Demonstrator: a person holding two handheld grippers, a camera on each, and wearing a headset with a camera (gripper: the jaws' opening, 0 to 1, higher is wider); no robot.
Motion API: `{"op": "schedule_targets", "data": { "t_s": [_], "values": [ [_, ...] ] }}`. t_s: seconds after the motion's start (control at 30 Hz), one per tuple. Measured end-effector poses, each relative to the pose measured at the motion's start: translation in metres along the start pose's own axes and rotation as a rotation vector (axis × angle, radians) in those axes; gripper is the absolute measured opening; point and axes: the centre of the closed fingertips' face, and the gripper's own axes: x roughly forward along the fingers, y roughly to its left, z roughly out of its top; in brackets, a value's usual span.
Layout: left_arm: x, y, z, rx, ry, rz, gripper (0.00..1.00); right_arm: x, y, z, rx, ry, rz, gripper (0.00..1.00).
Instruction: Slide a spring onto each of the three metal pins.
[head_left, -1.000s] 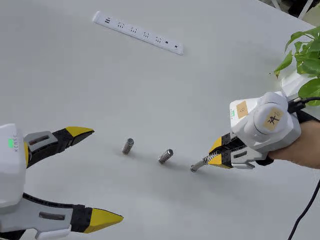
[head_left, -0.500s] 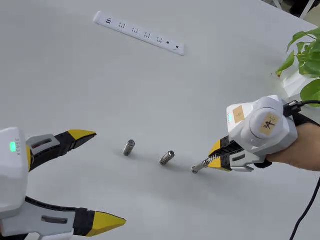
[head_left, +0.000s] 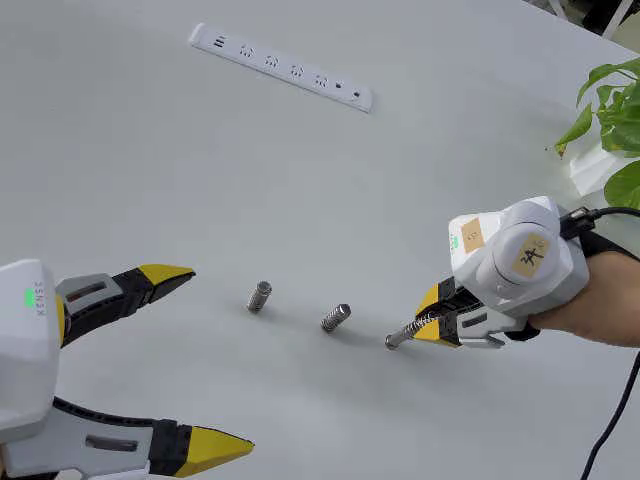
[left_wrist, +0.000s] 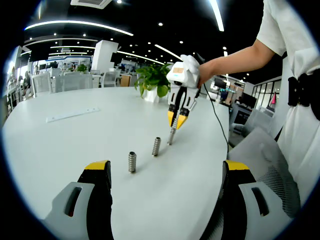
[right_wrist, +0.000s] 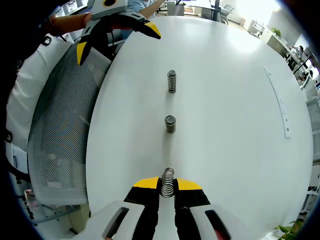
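Two short metal pins, each with a spring around it, stand on the white table: one (head_left: 259, 296) (left_wrist: 132, 161) (right_wrist: 172, 81) to the left, one (head_left: 335, 317) (left_wrist: 156, 146) (right_wrist: 170, 123) in the middle. A third pin (head_left: 393, 340) (left_wrist: 171, 136) leans on the table to their right. My right gripper (head_left: 428, 314) (left_wrist: 178, 119) (right_wrist: 167, 186) is shut on a spring (head_left: 421, 324) (right_wrist: 168, 181) that sits over this pin's upper end. My left gripper (head_left: 220, 358) (left_wrist: 162, 170) (right_wrist: 117, 25) hovers wide open at the near left, holding nothing.
A white power strip (head_left: 280, 66) (right_wrist: 278, 102) lies at the far side of the table (head_left: 300, 180). A potted plant (head_left: 610, 110) (left_wrist: 152, 82) stands at the right edge. A grey mesh chair (right_wrist: 60, 125) is beside the table. A black cable (head_left: 610, 420) trails from the right gripper.
The right gripper has shifted slightly toward the leaning pin while still holding the spring. The left gripper and the two standing pins stay where they were.
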Motion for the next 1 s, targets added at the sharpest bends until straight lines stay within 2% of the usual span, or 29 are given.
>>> {"op": "schedule_targets", "data": {
  "t_s": [1.0],
  "values": [
    [0.0, 0.001, -0.005, -0.014, 0.002, 0.005, 0.9, 0.022, 0.002, -0.003, -0.016, 0.002, -0.01, 0.08]
  ]
}}
